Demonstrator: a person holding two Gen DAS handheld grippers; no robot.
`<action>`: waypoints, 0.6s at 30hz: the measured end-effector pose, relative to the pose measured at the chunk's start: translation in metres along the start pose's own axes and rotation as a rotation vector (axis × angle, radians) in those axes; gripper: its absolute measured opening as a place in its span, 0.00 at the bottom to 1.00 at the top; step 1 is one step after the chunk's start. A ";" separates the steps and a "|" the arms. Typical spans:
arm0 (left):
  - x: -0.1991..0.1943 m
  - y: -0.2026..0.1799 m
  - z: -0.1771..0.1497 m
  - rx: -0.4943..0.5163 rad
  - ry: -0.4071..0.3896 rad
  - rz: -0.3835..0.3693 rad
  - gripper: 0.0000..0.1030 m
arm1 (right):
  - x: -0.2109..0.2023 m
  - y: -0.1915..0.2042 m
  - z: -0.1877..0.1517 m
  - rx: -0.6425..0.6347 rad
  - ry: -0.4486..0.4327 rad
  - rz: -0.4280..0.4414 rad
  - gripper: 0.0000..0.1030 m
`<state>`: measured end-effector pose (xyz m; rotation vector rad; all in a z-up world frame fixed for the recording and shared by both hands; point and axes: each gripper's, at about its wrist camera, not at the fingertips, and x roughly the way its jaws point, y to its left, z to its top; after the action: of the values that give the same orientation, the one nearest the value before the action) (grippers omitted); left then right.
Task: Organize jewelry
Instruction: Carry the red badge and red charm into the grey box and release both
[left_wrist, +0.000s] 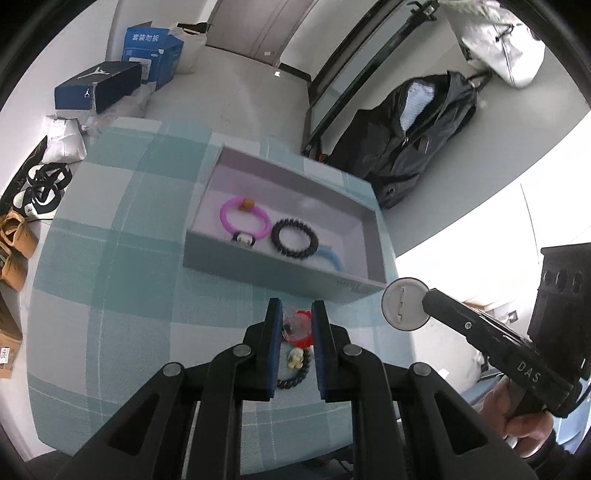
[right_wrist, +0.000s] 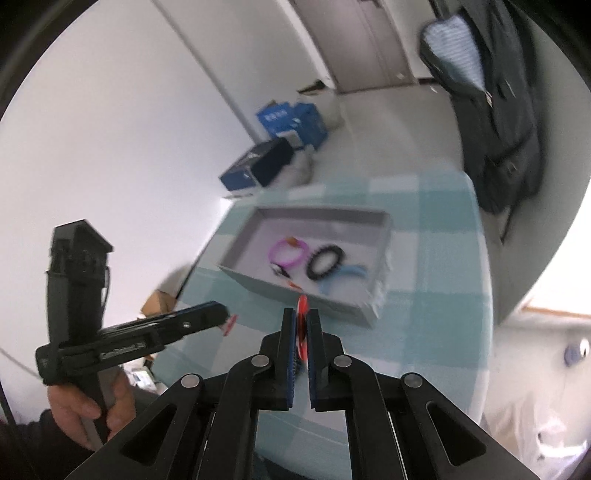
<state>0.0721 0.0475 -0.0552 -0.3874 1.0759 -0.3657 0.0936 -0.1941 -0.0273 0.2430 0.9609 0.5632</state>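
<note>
The right tongs (right_wrist: 302, 332) clench a round badge (right_wrist: 302, 317) edge-on, just short of the tray (right_wrist: 295, 291) above center; the left tongs (left_wrist: 297, 325) straddle a red trinket (left_wrist: 297, 328), released.

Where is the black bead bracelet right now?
The black bead bracelet lies flat inside the grey tray, in the middle, between the pink ring to its left and a light blue band to its right.

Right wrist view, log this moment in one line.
right tool shut on badge; left tool straddles red piece; box holds black bracelet
</note>
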 end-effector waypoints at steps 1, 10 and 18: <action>-0.002 -0.002 0.004 0.003 -0.003 0.002 0.10 | -0.002 0.004 0.006 -0.004 -0.009 0.007 0.04; -0.002 -0.011 0.051 0.089 -0.019 0.056 0.10 | 0.014 0.019 0.052 -0.030 -0.017 0.032 0.04; 0.024 0.007 0.070 0.065 0.035 0.062 0.10 | 0.050 0.009 0.074 0.014 0.024 0.077 0.04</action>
<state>0.1457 0.0510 -0.0480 -0.2904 1.1047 -0.3525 0.1746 -0.1553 -0.0174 0.2872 0.9821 0.6317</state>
